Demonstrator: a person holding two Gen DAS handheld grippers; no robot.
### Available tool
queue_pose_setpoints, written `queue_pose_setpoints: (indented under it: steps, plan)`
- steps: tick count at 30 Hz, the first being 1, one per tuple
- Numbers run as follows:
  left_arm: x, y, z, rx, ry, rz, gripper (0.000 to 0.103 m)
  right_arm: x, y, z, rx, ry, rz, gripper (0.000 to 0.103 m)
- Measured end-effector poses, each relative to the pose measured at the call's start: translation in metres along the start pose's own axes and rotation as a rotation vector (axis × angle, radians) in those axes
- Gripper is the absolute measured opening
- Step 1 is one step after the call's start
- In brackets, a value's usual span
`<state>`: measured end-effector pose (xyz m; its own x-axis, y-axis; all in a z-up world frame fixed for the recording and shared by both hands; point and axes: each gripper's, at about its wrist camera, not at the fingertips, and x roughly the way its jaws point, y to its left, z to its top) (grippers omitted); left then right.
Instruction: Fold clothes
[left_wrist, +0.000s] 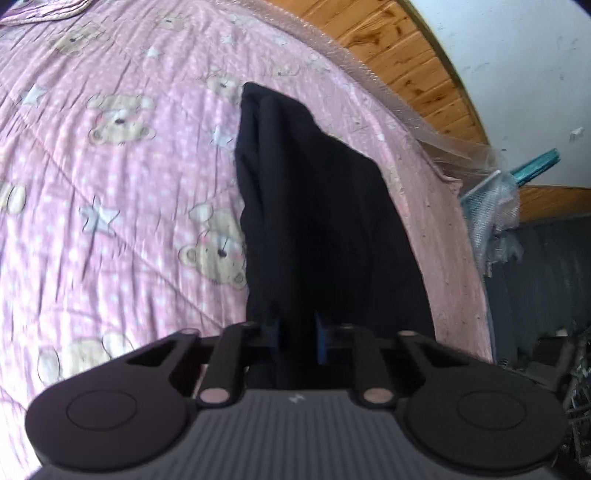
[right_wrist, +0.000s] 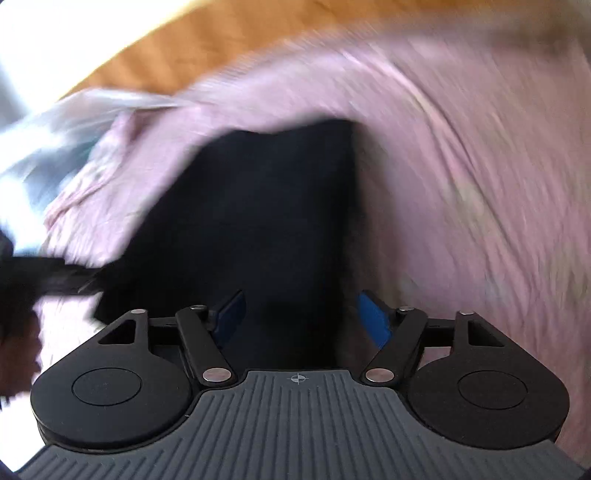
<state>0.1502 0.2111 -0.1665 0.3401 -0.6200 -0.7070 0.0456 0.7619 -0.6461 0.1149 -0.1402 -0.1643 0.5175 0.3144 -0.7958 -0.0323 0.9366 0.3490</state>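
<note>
Bed (left_wrist: 110, 221) covered by a pink quilt printed with bears and stars; no container is in view. A black garment (left_wrist: 314, 221) lies partly on the quilt near the bed's edge, its near end lifted off the cover. The left hand-held gripper (left_wrist: 299, 343) points steeply down at the bed and is clamped on that near end: the dark cloth fills the narrow gap between its blue pads, and the fabric rises from the quilt in a taut, folded band toward the jaws. A wooden headboard (left_wrist: 406, 62) and a white wall border the bed beyond.

In the right wrist view, heavily blurred, the same black garment (right_wrist: 258, 206) spreads across the pink cover. The right hand-held gripper (right_wrist: 299, 317) also points downward, its blue pads (right_wrist: 375, 317) standing well apart; dark cloth lies between them but neither pad presses on it.
</note>
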Motion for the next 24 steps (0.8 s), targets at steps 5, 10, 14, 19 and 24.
queue_pose_setpoints:
  steps: [5, 10, 14, 19, 24]
  plan:
    - [0.001, 0.004, -0.001, -0.05, 0.022, -0.003, 0.01, 0.01, -0.027, -0.01, 0.108, 0.035, 0.159, 0.02]
    - [-0.009, -0.009, 0.008, -0.044, 0.012, -0.026, 0.006, 0.009, -0.035, -0.014, 0.151, 0.005, 0.184, 0.007]
    - [-0.003, -0.016, 0.004, -0.019, 0.048, 0.002, 0.006, 0.0, -0.038, -0.008, 0.149, -0.021, 0.206, 0.004]
    - [0.022, -0.006, -0.008, -0.024, 0.087, 0.065, 0.006, 0.005, -0.049, -0.008, 0.169, 0.001, 0.211, 0.003]
    - [0.015, -0.007, -0.008, -0.016, 0.064, 0.076, 0.006, 0.013, -0.049, -0.013, 0.168, 0.03, 0.248, 0.005]
